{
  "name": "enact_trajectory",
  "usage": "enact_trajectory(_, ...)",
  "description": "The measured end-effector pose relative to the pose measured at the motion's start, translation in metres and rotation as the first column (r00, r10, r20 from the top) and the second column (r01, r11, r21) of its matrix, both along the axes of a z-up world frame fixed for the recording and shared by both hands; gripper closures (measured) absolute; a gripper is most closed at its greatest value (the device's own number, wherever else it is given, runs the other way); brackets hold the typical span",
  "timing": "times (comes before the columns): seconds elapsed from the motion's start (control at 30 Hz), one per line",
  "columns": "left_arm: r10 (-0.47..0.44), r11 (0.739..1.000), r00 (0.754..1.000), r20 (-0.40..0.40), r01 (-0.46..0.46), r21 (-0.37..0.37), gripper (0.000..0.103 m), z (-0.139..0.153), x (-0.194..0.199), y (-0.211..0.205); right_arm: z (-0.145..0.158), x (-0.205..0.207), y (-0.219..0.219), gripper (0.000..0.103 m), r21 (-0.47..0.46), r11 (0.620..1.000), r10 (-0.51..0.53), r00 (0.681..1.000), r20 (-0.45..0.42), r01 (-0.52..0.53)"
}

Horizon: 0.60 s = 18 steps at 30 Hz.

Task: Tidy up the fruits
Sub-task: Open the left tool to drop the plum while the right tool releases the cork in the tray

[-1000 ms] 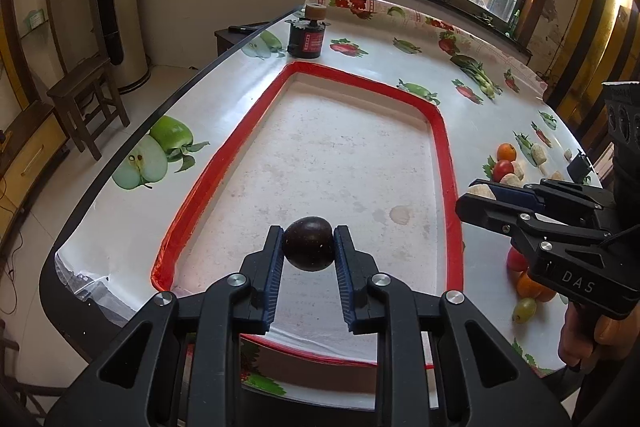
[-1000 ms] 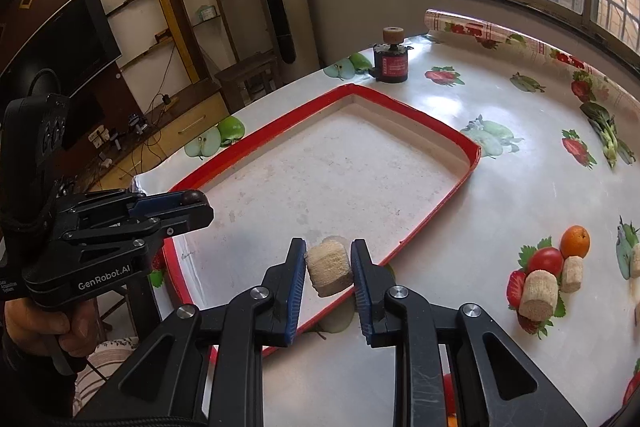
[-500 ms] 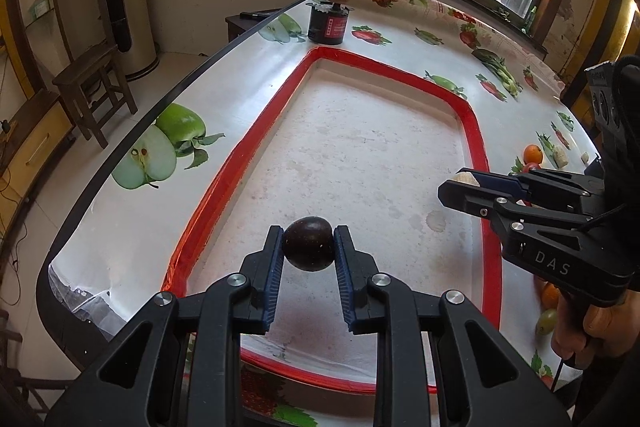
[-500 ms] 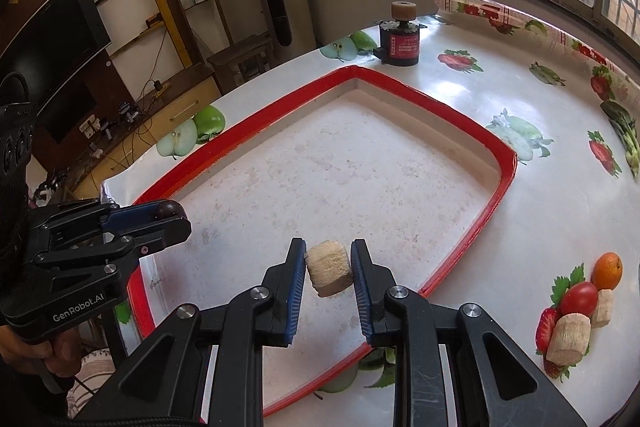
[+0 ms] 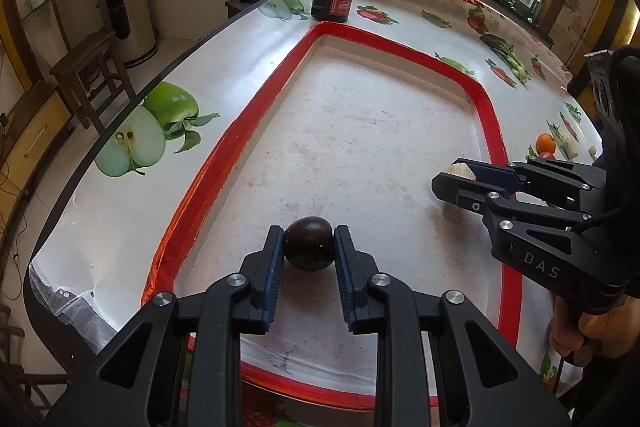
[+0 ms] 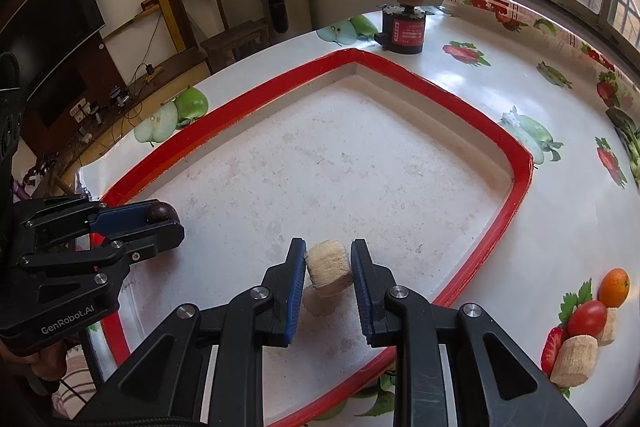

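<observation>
With the left gripper [image 5: 308, 245] clenched on a dark passion fruit [image 5: 308, 243] and the right gripper [image 6: 328, 269] clenched on a pale cork-like chunk [image 6: 329, 267], both low over the red-rimmed tray [image 6: 516, 179] near its near edge, lower gently, then release well apart.

Left gripper [image 5: 308, 247] clamped on dark round fruit [image 5: 308, 243], over red-rimmed tray [image 5: 224, 151].
Right gripper [image 5: 454, 183] ahead-right of it, pinching a pale chunk [image 5: 459, 170]; black canister [image 5: 331, 1] far ahead beyond the tray; orange [image 5: 545, 143] far right.
</observation>
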State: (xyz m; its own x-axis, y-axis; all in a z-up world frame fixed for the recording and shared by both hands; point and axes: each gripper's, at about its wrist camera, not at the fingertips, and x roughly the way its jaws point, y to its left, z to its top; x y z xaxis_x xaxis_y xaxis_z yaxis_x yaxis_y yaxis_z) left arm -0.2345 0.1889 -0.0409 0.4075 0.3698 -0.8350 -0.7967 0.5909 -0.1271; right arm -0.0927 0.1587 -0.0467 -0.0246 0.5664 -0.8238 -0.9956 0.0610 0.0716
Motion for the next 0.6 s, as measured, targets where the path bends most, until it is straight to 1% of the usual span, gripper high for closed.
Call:
enact_trajectory(0.23,0.002,1.0,1.0,-0.014,-0.002,-0.008,0.079,-0.002,0.001,0.001,-0.006,-0.002,0.002,0.078,-0.013,1.0,0.003,1.0,0.011,-0.002)
enact_trajectory(0.27,0.003,1.0,1.0,-0.017,-0.003,-0.007,0.078,-0.002,0.003,0.001,-0.006,-0.002,0.002,0.077,-0.012,1.0,0.002,1.0,0.007,-0.002)
enact_trajectory(0.3,0.006,1.0,1.0,-0.022,-0.006,-0.006,0.077,-0.002,0.003,0.001,-0.005,-0.001,0.002,0.074,-0.012,1.0,0.001,1.0,0.002,-0.001)
enact_trajectory(0.33,0.016,1.0,0.999,-0.032,-0.016,-0.005,0.07,-0.002,0.003,0.001,-0.004,-0.001,0.002,0.065,-0.009,1.0,-0.001,1.0,0.0,0.001)
enact_trajectory(0.37,0.027,1.0,0.999,-0.043,-0.027,0.003,0.062,-0.002,0.002,0.0,-0.003,-0.001,0.001,0.053,-0.004,1.0,-0.002,1.0,0.001,0.002)
enact_trajectory(0.43,0.039,0.999,0.998,-0.046,-0.039,0.018,0.054,0.001,-0.001,-0.001,0.002,-0.001,-0.002,0.042,0.01,1.0,0.0,1.0,0.001,0.0)
enact_trajectory(0.6,0.06,0.998,0.997,-0.038,-0.059,0.033,0.053,0.01,-0.007,-0.004,0.016,-0.002,-0.011,0.042,0.037,0.999,0.001,1.0,0.0,-0.001)
